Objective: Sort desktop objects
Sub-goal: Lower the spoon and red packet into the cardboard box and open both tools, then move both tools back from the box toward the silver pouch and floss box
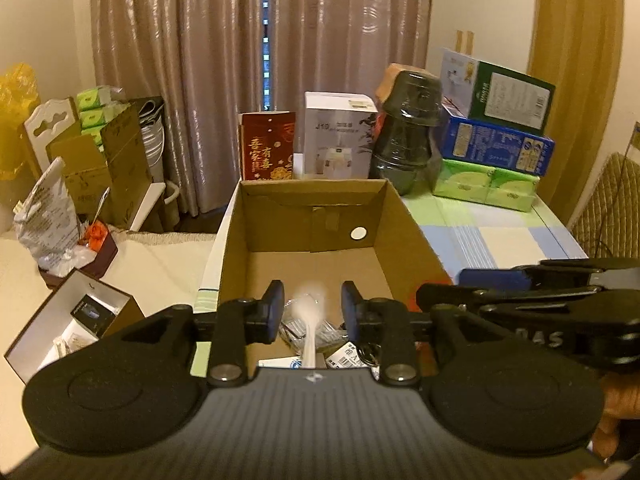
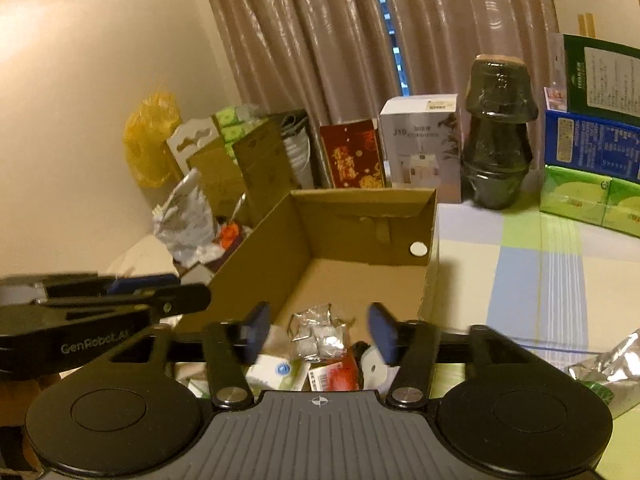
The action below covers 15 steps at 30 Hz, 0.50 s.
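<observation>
Cardboard box point(image 1: 308, 216) holds crinkly foil packets point(image 2: 320, 336); both tongs point(image 1: 312, 308) point(image 2: 316, 334) gape, gripping nothing.

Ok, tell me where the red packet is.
Both views: the red packet stands behind the cardboard box, left of the white carton.

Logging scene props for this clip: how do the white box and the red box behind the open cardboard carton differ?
The white box is taller and bulkier than the red box. The white box is pale with small dark print and a product picture; the red box carries gold characters and floral ornament. The white box stands beside the dark wrapped stack; the red box stands on its other side. Both stand upright before the curtain.
</observation>
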### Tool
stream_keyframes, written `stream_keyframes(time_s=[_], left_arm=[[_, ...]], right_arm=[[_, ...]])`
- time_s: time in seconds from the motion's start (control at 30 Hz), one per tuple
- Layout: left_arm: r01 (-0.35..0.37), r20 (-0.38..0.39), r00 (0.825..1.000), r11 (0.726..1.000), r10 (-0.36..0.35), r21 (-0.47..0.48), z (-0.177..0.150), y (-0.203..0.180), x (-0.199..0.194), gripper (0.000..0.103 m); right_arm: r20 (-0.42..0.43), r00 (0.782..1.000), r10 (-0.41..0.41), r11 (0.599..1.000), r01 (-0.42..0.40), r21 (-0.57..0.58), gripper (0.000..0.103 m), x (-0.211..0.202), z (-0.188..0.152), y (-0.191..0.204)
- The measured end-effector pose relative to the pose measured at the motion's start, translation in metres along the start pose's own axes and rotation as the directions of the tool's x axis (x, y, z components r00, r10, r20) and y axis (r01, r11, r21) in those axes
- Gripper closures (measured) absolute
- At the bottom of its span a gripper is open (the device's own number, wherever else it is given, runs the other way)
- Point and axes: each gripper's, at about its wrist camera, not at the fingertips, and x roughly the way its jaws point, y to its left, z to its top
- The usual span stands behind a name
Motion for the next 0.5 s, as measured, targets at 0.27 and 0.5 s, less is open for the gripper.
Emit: stream_keyframes(time_s=[0.27,0.5], left_arm=[[-0.005,0.009,1.000,0.998,0.005,-0.059,-0.018,0.008,-0.020,0.076],[0.011,0.014,1.000,0.993,-0.009,-0.121,-0.037,0.000,-0.058,0.064]], right_arm=[[0.036,0.998,-0.059,0.994,0.056,0.095,0.041,-0.042,-0.014,-0.029],[0.034,0.992,-0.120,0.986,0.115,0.124,0.032,-0.096,-0.040,-0.036]])
